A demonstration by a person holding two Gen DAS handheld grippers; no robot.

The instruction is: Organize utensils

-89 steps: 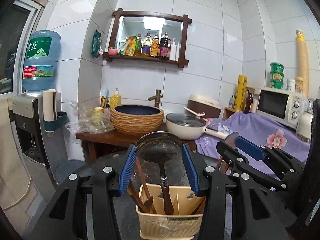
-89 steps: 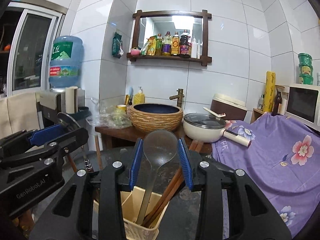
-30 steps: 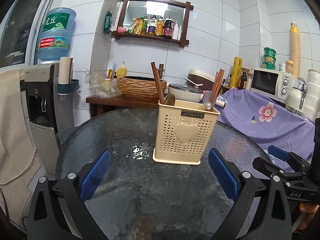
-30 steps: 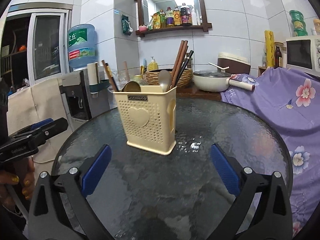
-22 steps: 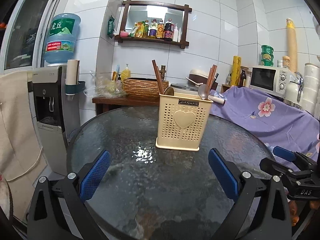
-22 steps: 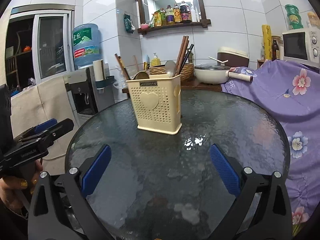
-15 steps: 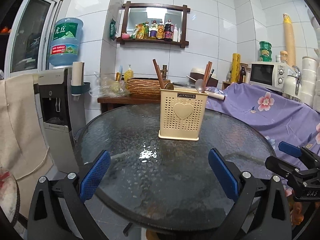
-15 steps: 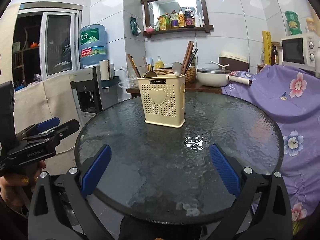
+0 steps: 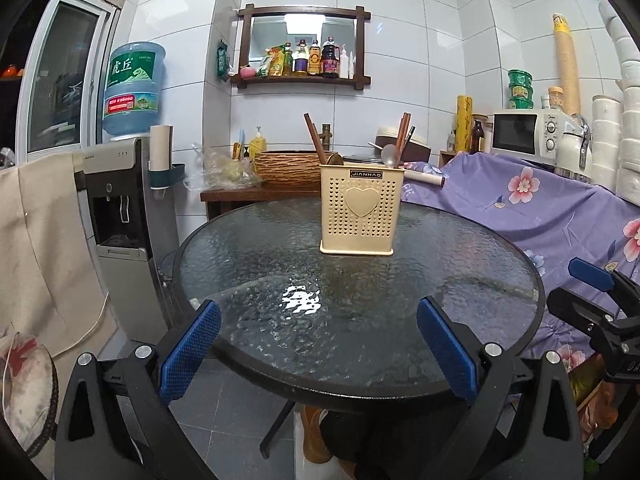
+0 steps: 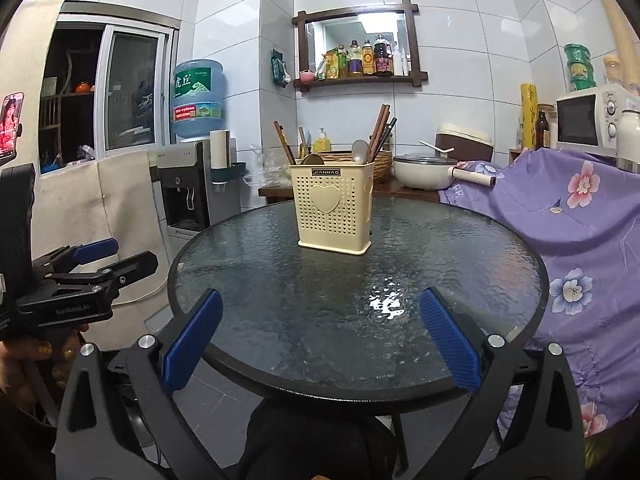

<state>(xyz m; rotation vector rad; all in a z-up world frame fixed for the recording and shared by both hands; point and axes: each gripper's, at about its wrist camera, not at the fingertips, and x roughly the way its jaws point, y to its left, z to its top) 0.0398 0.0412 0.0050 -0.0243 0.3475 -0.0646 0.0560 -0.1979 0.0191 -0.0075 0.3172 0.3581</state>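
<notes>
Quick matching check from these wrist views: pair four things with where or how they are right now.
Things:
1. utensil holder
2. metal spoon
3. left gripper
4. white pan

States:
A. open, holding nothing
B. stands on the glass table
C. on the wooden counter behind
D. bowl up in the holder

Pairs: 1-B, 2-D, 3-A, 4-C

left gripper [image 9: 318, 344]: black angular frame, blue textured pads, silver screws | right gripper [image 10: 318, 344]: same black frame, blue pads, silver screws | left body side: white "GenRobot.AI" lettering | hand [image 10: 28, 364]: gold glitter nail polish
</notes>
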